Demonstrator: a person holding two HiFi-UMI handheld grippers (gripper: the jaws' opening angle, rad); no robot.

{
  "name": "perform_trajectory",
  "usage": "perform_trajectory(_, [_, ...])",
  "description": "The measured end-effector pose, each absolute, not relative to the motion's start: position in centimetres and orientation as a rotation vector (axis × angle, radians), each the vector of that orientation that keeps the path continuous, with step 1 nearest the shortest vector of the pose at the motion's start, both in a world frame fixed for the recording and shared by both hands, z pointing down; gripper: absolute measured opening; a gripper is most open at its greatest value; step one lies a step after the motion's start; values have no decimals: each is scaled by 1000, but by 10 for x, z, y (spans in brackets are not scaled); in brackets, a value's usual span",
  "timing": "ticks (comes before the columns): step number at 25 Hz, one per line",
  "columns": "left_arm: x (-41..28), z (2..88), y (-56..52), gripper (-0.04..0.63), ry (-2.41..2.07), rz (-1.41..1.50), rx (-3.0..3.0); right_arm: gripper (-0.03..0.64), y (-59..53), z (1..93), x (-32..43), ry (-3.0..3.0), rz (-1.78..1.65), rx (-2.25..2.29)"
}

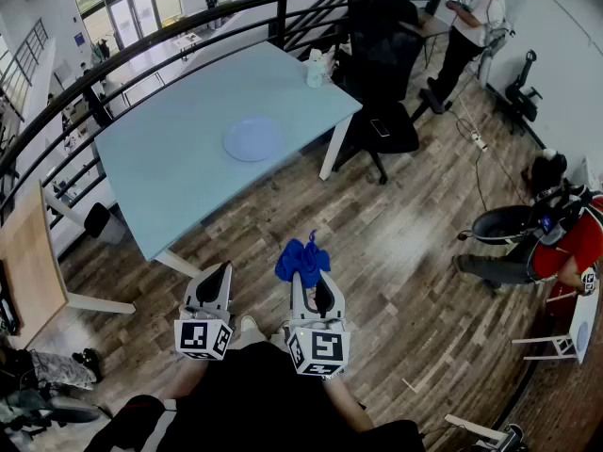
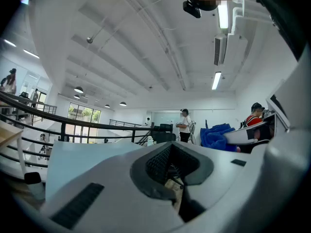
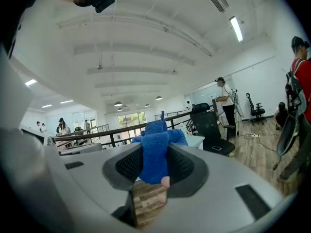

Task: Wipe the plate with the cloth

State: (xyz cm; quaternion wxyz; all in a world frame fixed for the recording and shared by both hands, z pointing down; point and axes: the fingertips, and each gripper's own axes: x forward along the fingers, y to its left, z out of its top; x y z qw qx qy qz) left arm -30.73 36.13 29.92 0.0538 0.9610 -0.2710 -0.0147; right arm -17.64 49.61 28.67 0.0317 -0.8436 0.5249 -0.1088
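Jaws of the right gripper (image 1: 309, 279) are pinching a bright blue terry cloth (image 3: 156, 152), which is bunching up above and ahead of the tips. The left gripper's (image 1: 223, 271) jaws are pressing together with nothing between them. Both grippers are pointing forward and side by side, marker cubes toward the person, with the person's forearms reaching out low in front of the body. They are hovering over the brown wooden plank floor (image 1: 396, 243), short of the near edge of the light blue rectangular counter (image 1: 170, 186). The pale blue round plate (image 1: 252, 139) is lying flat near the counter's middle, well apart from both grippers and the cloth.
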Motion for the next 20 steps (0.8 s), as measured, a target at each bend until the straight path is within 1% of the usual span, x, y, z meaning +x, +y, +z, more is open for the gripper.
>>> perform_trajectory(11, [-331,305,351,2,-864,-28,2898,118,484,296,-198,1655,-379,-2586])
perform_trajectory(20, [-309,298,361,2,-859,-44,2915,118,498,291,-178,1631,-370,-2543])
